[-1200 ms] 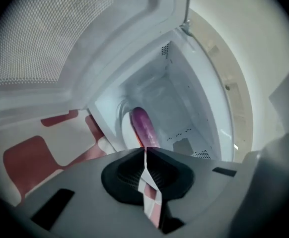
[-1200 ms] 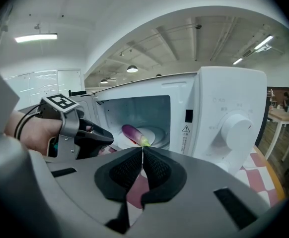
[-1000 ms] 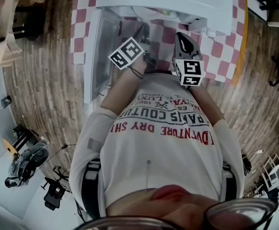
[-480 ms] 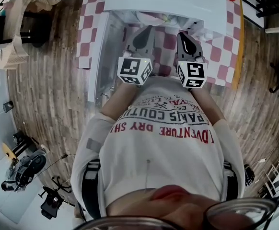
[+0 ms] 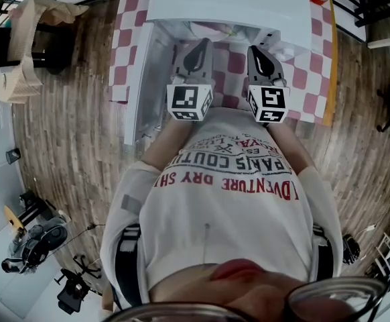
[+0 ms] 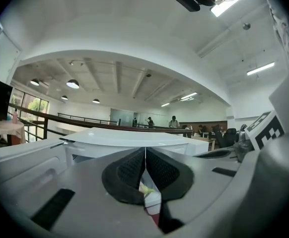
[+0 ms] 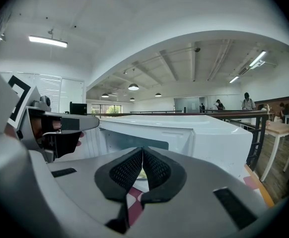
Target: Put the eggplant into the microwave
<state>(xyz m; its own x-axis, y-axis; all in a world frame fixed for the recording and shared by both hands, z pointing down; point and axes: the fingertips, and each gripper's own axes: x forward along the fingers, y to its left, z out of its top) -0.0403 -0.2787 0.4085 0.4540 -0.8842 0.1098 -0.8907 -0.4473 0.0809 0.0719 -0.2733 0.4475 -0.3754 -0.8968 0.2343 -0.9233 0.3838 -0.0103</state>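
White microwave (image 5: 228, 2) at the top of the head view, set on a pink-and-white checked cloth (image 5: 309, 66). Its door (image 5: 136, 86) is swung open to the left. Wooden floor (image 5: 68, 146) on both sides. Left gripper (image 5: 200, 47) and right gripper (image 5: 256, 54) are held side by side, near each other but apart, both pointing at the open front. Each marker cube sits close to the person's white printed shirt (image 5: 235, 200). Something pale lies inside the cavity, too small to identify. The eggplant cannot be picked out with certainty in this view.

Left gripper view: black ribbed pads are pressed together along a thin line, clenched, with nothing caught between them. The microwave's white top lies straight ahead. The right gripper's cube shows at the right edge. Below the pad line, a small yellow-green patch (image 6: 145, 188) shows against white and pink. Cannot tell whether it is the eggplant.

Right gripper view: pads likewise closed on each other and empty. The microwave fills the middle, its dark opening facing the jaws. The left gripper is at the left edge. A similar yellow-green speck shows behind the pads, toward the cavity. Distant people (image 7: 246, 100) stand by a railing.
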